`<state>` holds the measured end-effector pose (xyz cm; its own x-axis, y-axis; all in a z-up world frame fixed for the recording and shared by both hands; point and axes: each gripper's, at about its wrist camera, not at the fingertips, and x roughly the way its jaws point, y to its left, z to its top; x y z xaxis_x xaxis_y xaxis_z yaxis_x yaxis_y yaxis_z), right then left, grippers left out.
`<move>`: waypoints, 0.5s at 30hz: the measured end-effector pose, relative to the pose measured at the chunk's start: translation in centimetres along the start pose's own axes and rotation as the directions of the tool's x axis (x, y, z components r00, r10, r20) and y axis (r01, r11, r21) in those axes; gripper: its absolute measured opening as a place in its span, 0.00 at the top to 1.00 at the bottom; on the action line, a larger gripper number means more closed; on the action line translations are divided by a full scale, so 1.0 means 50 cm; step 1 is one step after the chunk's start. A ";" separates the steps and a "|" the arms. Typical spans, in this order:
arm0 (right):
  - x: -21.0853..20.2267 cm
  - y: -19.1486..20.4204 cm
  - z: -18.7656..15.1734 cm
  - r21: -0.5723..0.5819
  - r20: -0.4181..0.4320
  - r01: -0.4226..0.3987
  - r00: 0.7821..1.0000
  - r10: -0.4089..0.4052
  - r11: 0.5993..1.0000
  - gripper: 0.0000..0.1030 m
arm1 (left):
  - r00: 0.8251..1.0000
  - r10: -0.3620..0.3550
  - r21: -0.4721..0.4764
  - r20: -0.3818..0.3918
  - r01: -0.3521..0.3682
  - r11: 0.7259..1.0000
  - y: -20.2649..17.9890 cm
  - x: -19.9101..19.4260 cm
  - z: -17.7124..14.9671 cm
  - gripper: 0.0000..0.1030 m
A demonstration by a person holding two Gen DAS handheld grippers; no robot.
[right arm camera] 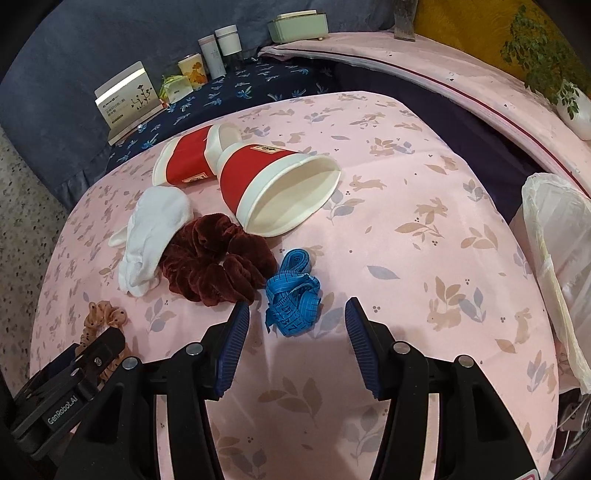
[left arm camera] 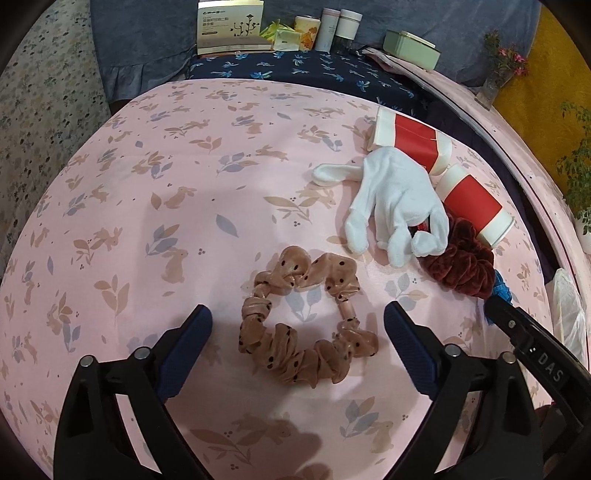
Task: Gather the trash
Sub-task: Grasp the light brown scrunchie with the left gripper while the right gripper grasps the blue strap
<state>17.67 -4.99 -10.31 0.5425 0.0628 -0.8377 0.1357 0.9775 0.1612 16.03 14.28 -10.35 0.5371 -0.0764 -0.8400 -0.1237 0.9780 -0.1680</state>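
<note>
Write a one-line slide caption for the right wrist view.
Right gripper open over a blue tape measure on the pink rabbit-print cloth, beside a maroon scrunchie.

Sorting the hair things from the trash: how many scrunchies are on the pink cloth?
2. The tan dotted scrunchie lies between the left gripper's fingers; the dark red scrunchie lies against the white glove.

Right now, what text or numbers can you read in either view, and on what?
"DAS": on the right tongs body, left wrist view.
"GenRobot.AI": on the left tongs body, right wrist view.
"7", "17": printed on the blue tape measure.
White box: printing too small to read.
Red cup label: too small.
</note>
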 end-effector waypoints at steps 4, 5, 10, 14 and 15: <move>0.011 -0.001 0.007 0.003 -0.001 0.001 1.000 -0.001 1.000 0.49 | 1.000 -0.001 0.031 0.005 0.001 1.000 -0.009 0.002 0.002 0.34; 0.012 0.001 0.008 -0.003 0.002 0.004 1.000 -0.004 1.000 0.50 | 1.000 -0.002 0.036 0.006 0.002 0.999 -0.011 0.001 0.002 0.36; 0.014 0.009 0.005 -0.031 0.004 0.011 1.000 -0.011 0.999 0.74 | 1.000 -0.029 0.044 0.000 0.029 0.999 -0.020 -0.002 0.004 0.66; 0.008 0.005 0.001 -0.026 0.000 -0.002 1.000 0.002 1.000 0.77 | 0.999 -0.051 0.058 -0.006 0.051 0.997 -0.029 -0.006 0.002 0.84; 0.005 0.004 0.000 -0.022 -0.001 -0.008 1.000 0.008 1.000 0.78 | 0.998 -0.059 0.061 -0.013 0.060 0.996 -0.031 -0.006 0.001 0.88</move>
<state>17.83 -4.80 -10.48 0.5426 0.0705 -0.8371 0.1135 0.9812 0.1562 16.10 12.80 -9.78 0.5328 -0.1364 -0.8352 -0.0404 0.9817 -0.1861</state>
